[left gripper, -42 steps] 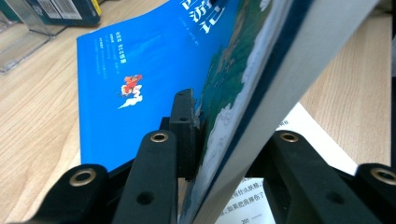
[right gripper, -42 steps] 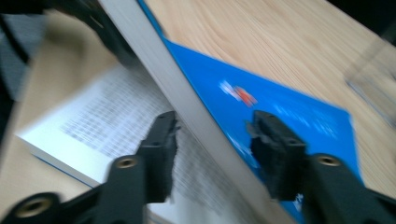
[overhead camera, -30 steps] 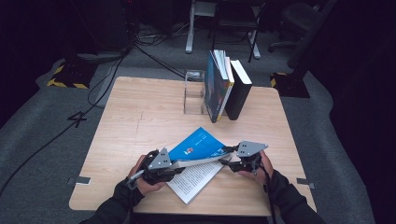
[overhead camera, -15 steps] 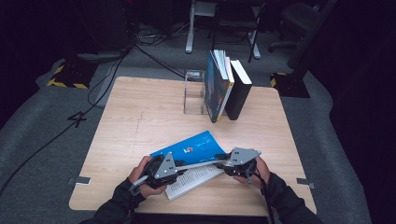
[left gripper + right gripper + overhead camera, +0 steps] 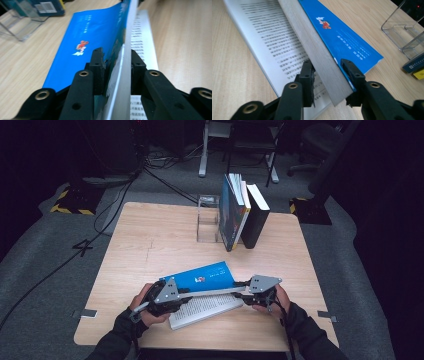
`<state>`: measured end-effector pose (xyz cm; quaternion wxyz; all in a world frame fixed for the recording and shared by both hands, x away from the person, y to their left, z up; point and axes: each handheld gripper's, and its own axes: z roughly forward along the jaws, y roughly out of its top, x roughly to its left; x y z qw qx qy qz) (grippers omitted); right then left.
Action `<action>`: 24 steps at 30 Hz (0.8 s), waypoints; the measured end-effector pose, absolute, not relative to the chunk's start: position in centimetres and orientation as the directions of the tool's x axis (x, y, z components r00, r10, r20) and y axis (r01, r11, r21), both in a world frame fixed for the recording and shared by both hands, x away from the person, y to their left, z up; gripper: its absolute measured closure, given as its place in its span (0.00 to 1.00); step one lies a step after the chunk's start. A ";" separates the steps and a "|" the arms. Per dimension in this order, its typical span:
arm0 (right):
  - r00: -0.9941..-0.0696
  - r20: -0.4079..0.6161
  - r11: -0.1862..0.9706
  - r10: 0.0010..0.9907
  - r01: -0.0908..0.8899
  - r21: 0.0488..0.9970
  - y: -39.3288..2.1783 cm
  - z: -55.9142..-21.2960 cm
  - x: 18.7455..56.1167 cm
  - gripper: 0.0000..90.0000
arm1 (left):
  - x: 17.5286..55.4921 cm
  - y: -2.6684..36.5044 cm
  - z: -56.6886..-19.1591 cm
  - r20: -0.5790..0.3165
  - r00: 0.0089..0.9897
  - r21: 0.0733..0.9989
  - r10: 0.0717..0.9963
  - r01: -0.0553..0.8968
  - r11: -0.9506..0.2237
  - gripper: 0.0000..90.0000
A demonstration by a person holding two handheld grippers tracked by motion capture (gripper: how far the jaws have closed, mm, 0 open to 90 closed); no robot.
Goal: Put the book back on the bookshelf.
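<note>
Two grippers clamped one half-open blue book.
The left gripper (image 5: 113,62) and right gripper (image 5: 327,71), whose jaws had just been closing, each gripped the raised half of the blue book (image 5: 200,276) near the wooden table's (image 5: 150,235) front edge. Behind stood three upright books (image 5: 242,210) beside one clear stand (image 5: 207,220); grey carpet around. Print too small to read.

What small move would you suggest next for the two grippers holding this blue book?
Probably swing the lifted half down to close the blue book: the left gripper and right gripper each clamp the raised cover and pages, while the printed pages lie flat on the table.
</note>
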<state>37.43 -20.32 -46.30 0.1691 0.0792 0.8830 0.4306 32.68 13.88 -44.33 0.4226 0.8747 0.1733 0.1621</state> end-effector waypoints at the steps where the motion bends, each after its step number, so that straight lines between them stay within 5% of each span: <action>1: -0.931 -0.231 0.610 0.282 -0.012 0.793 -20.4 -46.2 37.3 0.76 | 32.9 14.0 -44.3 0.131 0.889 0.799 0.439 0.167 -0.578 0.78; 13: -0.934 -0.237 0.556 0.268 -0.051 0.830 -23.4 -44.1 35.3 0.85 | 36.6 12.5 -44.5 0.089 0.910 0.800 0.404 0.177 -0.574 0.66; 20: -0.931 -0.224 0.544 0.289 -0.033 0.838 -23.6 -43.7 35.4 0.85 | 35.7 11.9 -43.3 0.137 0.864 0.786 0.484 0.202 -0.584 0.43; 24: -0.931 -0.228 0.556 0.284 -0.034 0.831 -23.4 -43.8 35.3 0.84 | 34.2 11.1 -41.8 0.166 0.874 0.792 0.456 0.157 -0.590 0.40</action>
